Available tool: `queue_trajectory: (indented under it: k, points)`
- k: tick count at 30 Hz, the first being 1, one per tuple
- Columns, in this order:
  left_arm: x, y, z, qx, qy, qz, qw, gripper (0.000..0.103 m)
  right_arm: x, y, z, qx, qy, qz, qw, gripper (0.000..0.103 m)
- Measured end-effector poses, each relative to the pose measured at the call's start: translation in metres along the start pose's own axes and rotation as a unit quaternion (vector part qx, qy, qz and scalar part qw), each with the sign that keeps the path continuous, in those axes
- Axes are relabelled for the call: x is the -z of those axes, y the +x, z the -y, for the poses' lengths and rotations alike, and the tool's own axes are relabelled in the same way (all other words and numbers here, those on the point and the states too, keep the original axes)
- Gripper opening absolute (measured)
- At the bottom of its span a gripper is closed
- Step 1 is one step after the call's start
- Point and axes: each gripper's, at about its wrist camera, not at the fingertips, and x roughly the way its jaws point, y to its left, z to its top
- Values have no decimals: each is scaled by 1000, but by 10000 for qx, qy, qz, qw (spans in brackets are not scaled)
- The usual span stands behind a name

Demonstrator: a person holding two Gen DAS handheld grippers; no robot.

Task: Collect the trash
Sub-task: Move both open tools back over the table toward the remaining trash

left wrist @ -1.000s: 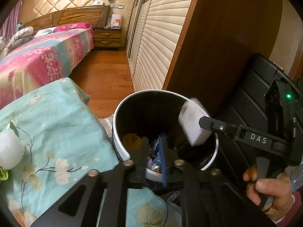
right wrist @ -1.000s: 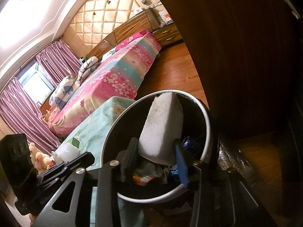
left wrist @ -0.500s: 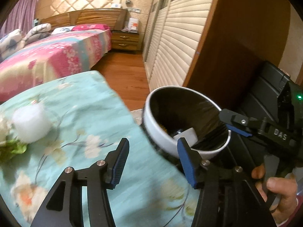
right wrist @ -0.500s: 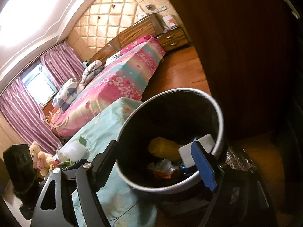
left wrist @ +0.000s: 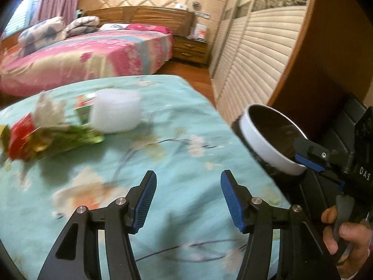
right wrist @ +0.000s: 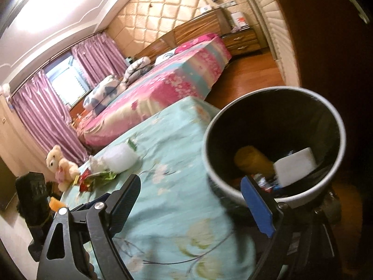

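My left gripper (left wrist: 188, 177) hangs over the turquoise flowered cloth (left wrist: 163, 154), its jaws opening with nothing between them. Ahead on the cloth lie a white foam lump (left wrist: 115, 110) and green and red wrappers (left wrist: 46, 137). My right gripper (right wrist: 191, 182) is also opening and empty, beside the white-rimmed bin (right wrist: 211, 163). A white foam block (right wrist: 295, 166) and a yellow piece (right wrist: 251, 161) lie in the bin with other trash. The bin (left wrist: 263, 144) stands at the cloth's right edge, and one right-gripper finger (left wrist: 310, 149) reaches over its rim.
A pink flowered bed (left wrist: 88, 53) stands beyond the cloth, with a slatted wardrobe (left wrist: 256, 58) and a brown panel on the right. A teddy bear (right wrist: 58, 163) sits past the cloth's far end. A hand (left wrist: 345, 231) holds the right gripper's handle.
Both grippers opened over the bin. The right one dropped the white foam block, which now lies inside. Both views then swung left from the bin towards the trash on the cloth.
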Motion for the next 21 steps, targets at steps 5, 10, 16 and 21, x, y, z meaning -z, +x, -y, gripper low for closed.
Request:
queue_trajectory:
  k: [5,10,16,21]
  points:
    - [7,-18,-23,-200,-276,48,9994,57,12,12,-20,-153,-134,-155,9997,89]
    - [14,-38,-46,-404,-468,123,9980,57,21,27,-40,-314,-261,-339,9986,89]
    - [20,-50,-66,-596,-615,168,9962,57,26,44,-58,-458,-381,-519,9969,89]
    - [24,-58,-92,-757,-794,198,9938,57,29,59,-76,-520,-496,-613,9955,99]
